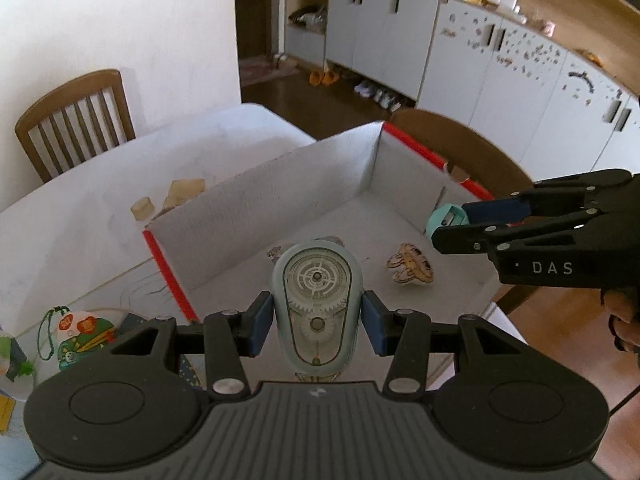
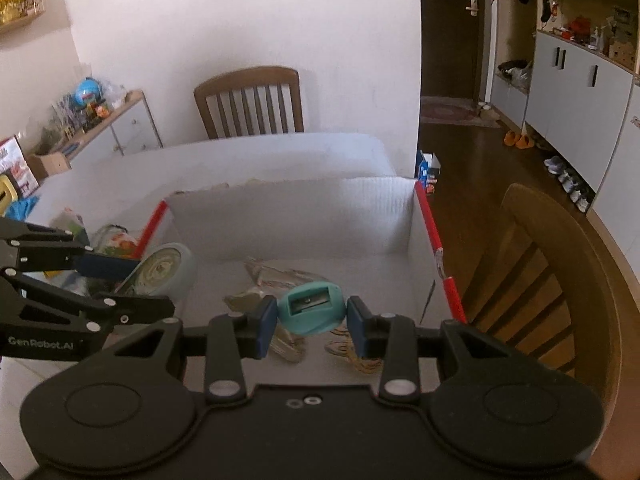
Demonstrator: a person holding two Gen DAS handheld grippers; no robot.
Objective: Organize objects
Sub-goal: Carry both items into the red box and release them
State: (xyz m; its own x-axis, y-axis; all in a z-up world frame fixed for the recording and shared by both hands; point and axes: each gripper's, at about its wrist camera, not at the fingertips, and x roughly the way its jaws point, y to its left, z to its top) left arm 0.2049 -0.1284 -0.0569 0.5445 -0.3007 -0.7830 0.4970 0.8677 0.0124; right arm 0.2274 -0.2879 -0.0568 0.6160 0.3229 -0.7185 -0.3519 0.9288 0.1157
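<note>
Here, my left gripper [image 1: 317, 322] clamps a gear toy [image 1: 317, 304] by its sides; hard, slick plastic, light. My right gripper [image 2: 312, 318] pinches a teal sharpener [image 2: 309, 309]. Both hang over the box [image 1: 256, 200].

Left tongs [image 1: 317, 320], right tongs [image 2: 311, 322]: black linkage bodies, blue pads, silver rivets, white lettering on sides.

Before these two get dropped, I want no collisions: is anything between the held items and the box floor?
Nothing visible blocks either. The left gripper holds the gear toy and the right gripper the teal sharpener over the open box. Only flat trinkets lie on its floor below.
</note>
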